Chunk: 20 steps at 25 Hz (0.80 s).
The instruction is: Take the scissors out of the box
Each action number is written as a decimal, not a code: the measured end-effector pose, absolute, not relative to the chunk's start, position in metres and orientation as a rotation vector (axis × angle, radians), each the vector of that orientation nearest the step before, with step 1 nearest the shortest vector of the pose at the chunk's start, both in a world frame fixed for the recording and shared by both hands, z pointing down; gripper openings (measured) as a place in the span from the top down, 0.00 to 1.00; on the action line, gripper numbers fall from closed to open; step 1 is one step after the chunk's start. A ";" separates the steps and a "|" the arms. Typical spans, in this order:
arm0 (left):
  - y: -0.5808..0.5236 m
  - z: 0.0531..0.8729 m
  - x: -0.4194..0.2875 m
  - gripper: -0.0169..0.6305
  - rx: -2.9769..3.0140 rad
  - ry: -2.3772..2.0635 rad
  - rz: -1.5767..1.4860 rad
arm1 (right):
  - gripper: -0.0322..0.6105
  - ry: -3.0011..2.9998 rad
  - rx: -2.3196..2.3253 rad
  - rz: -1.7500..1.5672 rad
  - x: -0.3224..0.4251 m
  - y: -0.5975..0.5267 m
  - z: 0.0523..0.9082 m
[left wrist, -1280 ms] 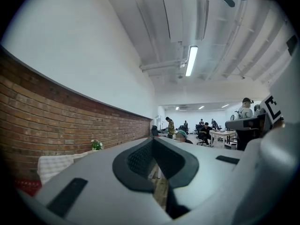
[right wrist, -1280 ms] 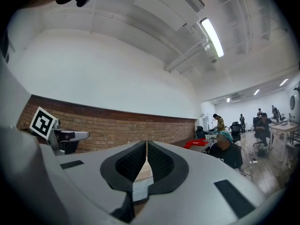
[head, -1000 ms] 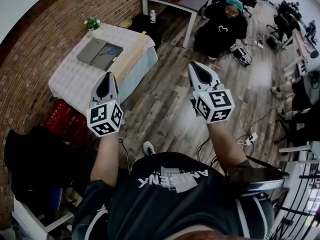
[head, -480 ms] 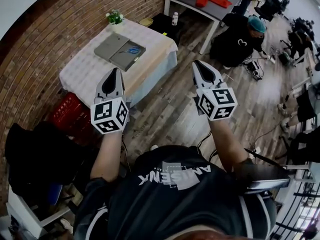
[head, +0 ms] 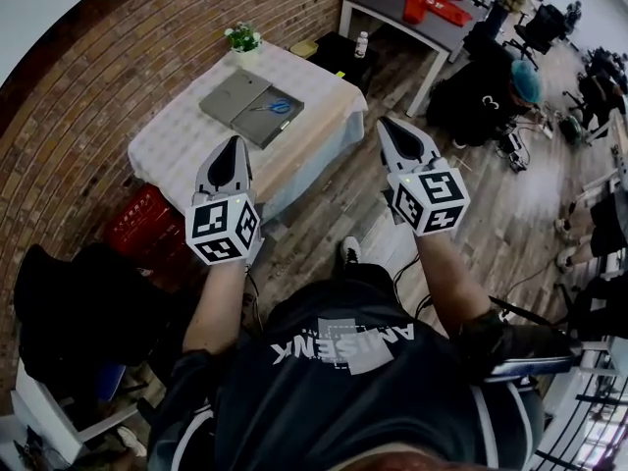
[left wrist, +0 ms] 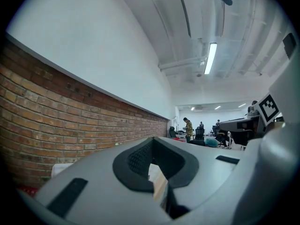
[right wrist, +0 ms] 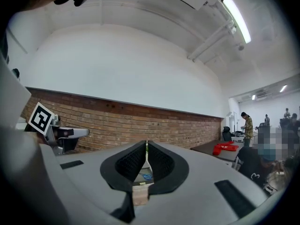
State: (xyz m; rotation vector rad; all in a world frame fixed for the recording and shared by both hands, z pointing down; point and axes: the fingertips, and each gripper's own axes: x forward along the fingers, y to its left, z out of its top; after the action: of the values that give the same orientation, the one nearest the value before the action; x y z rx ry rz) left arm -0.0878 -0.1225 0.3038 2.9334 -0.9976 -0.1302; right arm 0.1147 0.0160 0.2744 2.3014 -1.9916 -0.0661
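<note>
An open grey box lies on the white-clothed table ahead of me. Scissors with blue handles rest in its right half. My left gripper is held level over the table's near edge, short of the box, its jaws drawn to a point with nothing in them. My right gripper hovers over the floor to the right of the table, also shut and empty. In the right gripper view the blue scissors show through the slit below the gripper's tips. In the left gripper view the gripper faces along the brick wall.
A small potted plant stands at the table's far corner. A red crate sits on the floor left of the table. Behind it are a dark table with red items and a bottle. A seated person is at the right.
The table with the box has come nearer and lower in the head view. Both grippers have advanced toward it, the left one now over its near edge. Both stay shut.
</note>
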 end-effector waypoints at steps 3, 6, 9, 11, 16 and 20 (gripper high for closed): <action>-0.136 0.309 -0.089 0.95 2.908 -1.033 -0.124 | 0.88 -2.037 2.265 -0.078 0.117 -0.007 0.275; -0.152 0.314 -0.086 0.95 2.897 -1.089 -0.108 | 0.88 -2.099 2.226 -0.071 0.123 -0.034 0.279; -0.172 0.318 -0.075 0.95 2.898 -1.152 -0.079 | 0.88 -2.162 2.188 -0.024 0.138 -0.068 0.287; -0.188 0.320 -0.066 0.95 2.889 -1.195 -0.067 | 0.88 -2.197 2.153 -0.028 0.152 -0.097 0.291; -0.236 0.326 -0.050 0.95 2.811 -1.317 -0.073 | 0.88 -2.250 2.051 -0.021 0.188 -0.177 0.299; -0.279 0.332 -0.035 0.95 2.741 -1.392 -0.042 | 0.88 -2.323 1.923 -0.003 0.203 -0.242 0.302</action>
State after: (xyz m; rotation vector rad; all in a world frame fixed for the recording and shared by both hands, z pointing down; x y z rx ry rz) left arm -0.0354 -0.2788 0.3323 2.7412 -1.3922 -0.0419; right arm 0.2028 -0.2422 0.3018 1.9234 -2.3231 -0.0026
